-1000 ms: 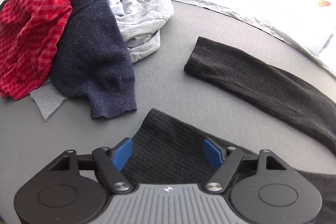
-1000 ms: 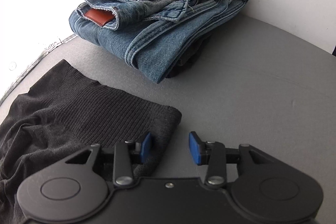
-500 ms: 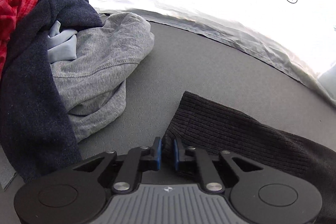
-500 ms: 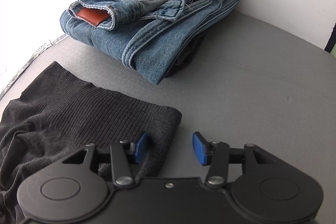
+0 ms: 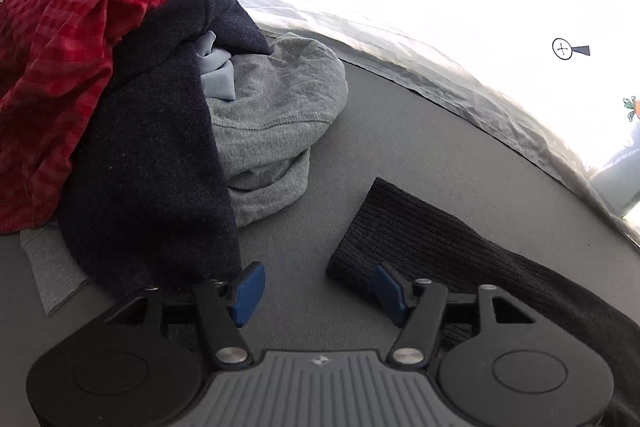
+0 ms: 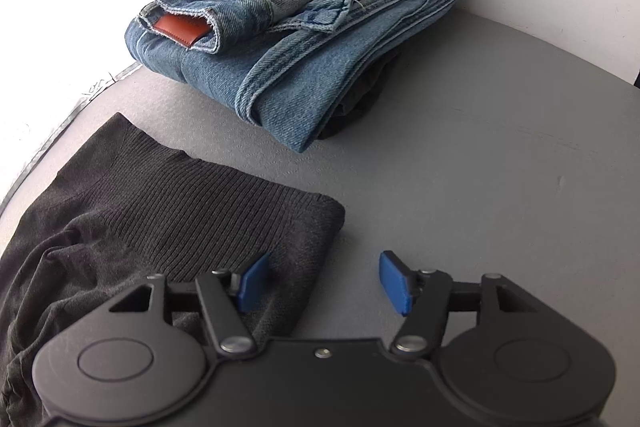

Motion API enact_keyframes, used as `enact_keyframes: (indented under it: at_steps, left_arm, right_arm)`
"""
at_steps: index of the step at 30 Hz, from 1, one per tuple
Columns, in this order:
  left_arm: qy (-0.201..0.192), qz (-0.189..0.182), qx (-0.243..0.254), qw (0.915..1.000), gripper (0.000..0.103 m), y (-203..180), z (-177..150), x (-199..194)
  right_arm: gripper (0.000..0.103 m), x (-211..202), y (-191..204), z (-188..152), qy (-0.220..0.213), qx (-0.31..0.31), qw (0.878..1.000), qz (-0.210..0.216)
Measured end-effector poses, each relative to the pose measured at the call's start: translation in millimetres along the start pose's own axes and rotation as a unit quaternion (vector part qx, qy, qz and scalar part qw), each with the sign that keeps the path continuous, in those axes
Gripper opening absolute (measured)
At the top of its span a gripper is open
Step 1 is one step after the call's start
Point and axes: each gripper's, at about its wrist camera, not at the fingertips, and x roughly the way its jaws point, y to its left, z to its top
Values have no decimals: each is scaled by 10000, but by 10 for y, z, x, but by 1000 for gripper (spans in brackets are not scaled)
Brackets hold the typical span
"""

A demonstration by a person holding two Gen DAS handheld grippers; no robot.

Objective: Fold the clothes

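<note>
Left hand-held gripper (image 5: 318, 293): jaws have just been opening and stand spread, released, nothing pressed between the blue pads. The ribbed cuff of the black sweater's sleeve (image 5: 404, 233) lies flat on the grey table (image 5: 420, 155) just ahead of the right-side pad; that pad overlaps the cuff's near corner in view, contact cannot be told. Bare table fills the gap between the pads.

Right hand-held gripper (image 6: 322, 281): jaws have also just been opening, now released. The ribbed hem corner of the black sweater (image 6: 192, 211) lies flat on the table, reaching in from the left. The left-side pad sits over the cloth; the right-side pad is over bare table, apart from the fabric. No grip on the hem.

Farther out, left wrist view: one heap of unfolded clothes. Count in the heap: one navy sweater (image 5: 152, 163) draped down the front, one grey sweatshirt (image 5: 276, 123) beside it toward the right, one red checked shirt (image 5: 68, 55) on top at left, one pale blue piece (image 5: 216, 73) tucked between navy and grey.

Farther out, right wrist view: one pair of folded blue jeans (image 6: 304, 35), brown leather patch visible, resting on the table well apart from the hem, with a dark folded piece under it.
</note>
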Motion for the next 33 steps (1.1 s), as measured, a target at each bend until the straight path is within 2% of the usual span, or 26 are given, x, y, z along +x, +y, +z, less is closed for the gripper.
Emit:
enact_keyframes:
  at_steps: [3,5,8,10,11,12,14,17,21,23,24,27,28,29,30,33]
  left_arm:
    - [182,-135,-207,9995,77,327,-243,-327]
    - [304,-107,-625,9975,81,561,-421,-459]
    - [692,-308,-1414,9870,81,927,-700,-496]
    - [871,-338,-1748,9802,78,1081,-843,-478]
    - [787,-371,-1852,9788,76,1127,-901,-482]
    - [669,-401,-1932,9780,76,1147,-941,-491]
    - [572,-356,-1969,9781,76,1130,-951,-485]
    - [484,-212,-1826,9818,76,1049,-913,-443]
    - [386,49,-1494,9880,74,875,-869,-363]
    - [337,260,-1227,9915,58,779,-857,-346]
    - [316,342,-1141,9924,54,753,-854,-341]
    - [214,419,-1107,9927,32,755,-860,-331]
    - [195,306,-1164,9925,10,781,-863,-326]
    - [184,225,-1254,9917,7,807,-861,-324]
    - [181,171,-1371,9902,6,833,-853,-323]
    - [158,102,-1549,9878,5,868,-838,-343]
  right_arm:
    - [75,-49,-137,-29,12,349,9984,437]
    - [78,-71,-258,-39,23,697,9945,779]
    - [78,-67,-497,-66,35,1520,9783,1405]
    - [76,-41,-637,-83,50,2027,9648,1675]
    - [66,-24,-688,-82,82,2205,9601,1718]
    - [50,-5,-725,-81,139,2330,9568,1731]
    - [43,31,-774,-78,216,2508,9508,1805]
    - [42,57,-792,-72,234,2610,9469,1864]
    - [43,69,-759,-42,243,2556,9490,1830]
    - [43,77,-722,-32,272,2534,9495,1829]
    - [42,88,-707,-32,305,2556,9483,1854]
    - [42,99,-651,-31,343,2517,9492,1857]
    - [41,96,-626,-24,351,2424,9521,1833]
    - [33,100,-605,-17,398,2347,9540,1823]
    - [19,113,-588,-17,496,2313,9539,1846]
    - [7,95,-555,-31,555,2180,9564,1862]
